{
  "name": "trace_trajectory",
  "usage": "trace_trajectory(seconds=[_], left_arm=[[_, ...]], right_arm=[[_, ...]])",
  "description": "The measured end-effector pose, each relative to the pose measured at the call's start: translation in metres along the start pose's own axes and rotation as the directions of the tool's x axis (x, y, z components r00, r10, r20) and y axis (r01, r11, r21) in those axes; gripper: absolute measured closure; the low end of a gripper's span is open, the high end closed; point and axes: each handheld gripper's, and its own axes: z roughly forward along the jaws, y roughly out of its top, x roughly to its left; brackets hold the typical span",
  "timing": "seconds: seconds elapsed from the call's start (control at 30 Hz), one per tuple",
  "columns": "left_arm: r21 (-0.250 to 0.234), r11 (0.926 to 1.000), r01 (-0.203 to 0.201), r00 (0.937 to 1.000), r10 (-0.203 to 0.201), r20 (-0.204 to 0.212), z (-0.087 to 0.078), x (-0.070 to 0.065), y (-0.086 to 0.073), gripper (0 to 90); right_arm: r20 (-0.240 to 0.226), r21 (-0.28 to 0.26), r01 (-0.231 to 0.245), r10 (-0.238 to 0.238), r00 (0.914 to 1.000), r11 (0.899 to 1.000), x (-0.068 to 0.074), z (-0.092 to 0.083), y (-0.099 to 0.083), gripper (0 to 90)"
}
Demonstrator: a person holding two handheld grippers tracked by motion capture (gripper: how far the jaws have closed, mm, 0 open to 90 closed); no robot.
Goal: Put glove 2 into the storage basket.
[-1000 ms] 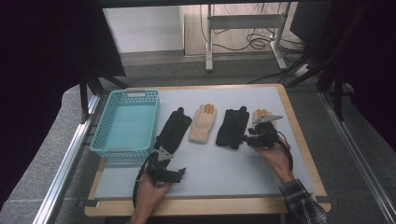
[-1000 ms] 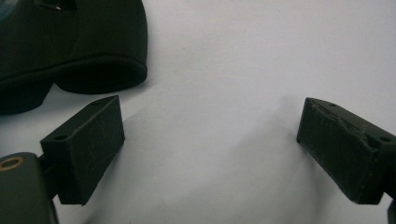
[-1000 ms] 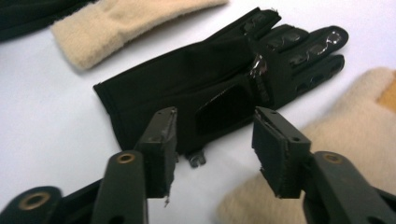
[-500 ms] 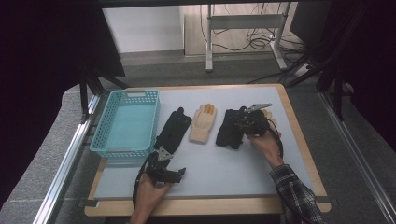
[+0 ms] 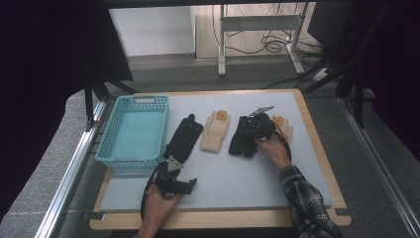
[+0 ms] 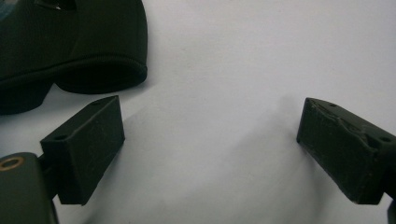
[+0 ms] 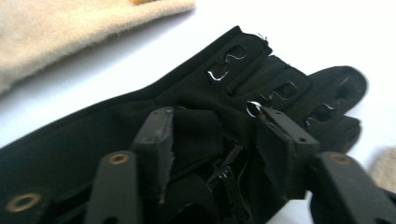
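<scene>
Two black gloves and two beige gloves lie in a row on the grey mat (image 5: 237,173). My right gripper (image 5: 251,130) is over the right black glove (image 5: 239,145), its tips down on it. In the right gripper view its jaws (image 7: 217,140) stand either side of a bunched fold of this black glove (image 7: 74,149); they have just been opening and the pads do not press. My left gripper (image 5: 174,182) rests near the front edge, open (image 6: 210,112) over bare mat, just below the cuff of the left black glove (image 5: 184,139) (image 6: 70,46).
A teal basket (image 5: 106,153) stands at the left of the mat. One beige glove (image 5: 215,131) lies between the black ones, another with orange fingertips (image 5: 285,126) at the far right. The wooden board's edge (image 5: 317,148) rims the mat.
My right gripper has moved left, from the far-right beige glove onto the right black glove. The left gripper has stayed put.
</scene>
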Motion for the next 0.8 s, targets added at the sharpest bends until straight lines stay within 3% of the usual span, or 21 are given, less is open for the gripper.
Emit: trace_trajectory(seconds=[0.07, 0.1, 0.2, 0.43, 0.6, 0.8], left_arm=[[-0.002, 1.0000, 0.000, 1.0000, 0.000, -0.001, 0.000, 0.000, 0.000, 7.8], [-0.002, 1.0000, 0.000, 1.0000, 0.000, -0.001, 0.000, 0.000, 0.000, 7.8], [-0.002, 1.0000, 0.001, 1.0000, -0.001, -0.001, 0.000, 0.000, 0.000, 7.8], [-0.002, 1.0000, 0.001, 1.0000, -0.001, 0.000, 0.000, 0.000, 0.000, 7.8], [-0.002, 1.0000, 0.000, 1.0000, 0.000, 0.000, 0.000, 0.000, 0.000, 7.8], [-0.001, 1.0000, 0.000, 1.0000, 0.000, -0.001, 0.000, 0.000, 0.000, 7.8]], right_arm=[[-0.029, 0.005, -0.010, 0.010, 0.9995, 1.000, -0.001, 0.001, 0.000, 56.0], [-0.080, 0.004, -0.045, 0.045, 0.9958, 0.999, -0.004, 0.001, -0.001, 67.2], [-0.098, 0.003, -0.076, 0.076, 0.9923, 0.997, -0.008, -0.001, -0.002, 80.1], [-0.102, -0.006, -0.071, 0.070, 0.9923, 0.997, -0.006, -0.010, -0.001, 82.8], [-0.107, -0.045, -0.056, 0.051, 0.9929, 0.997, -0.002, -0.028, 0.001, 82.9], [-0.148, -0.079, -0.041, 0.029, 0.9886, 0.996, 0.010, -0.055, 0.003, 82.9]])
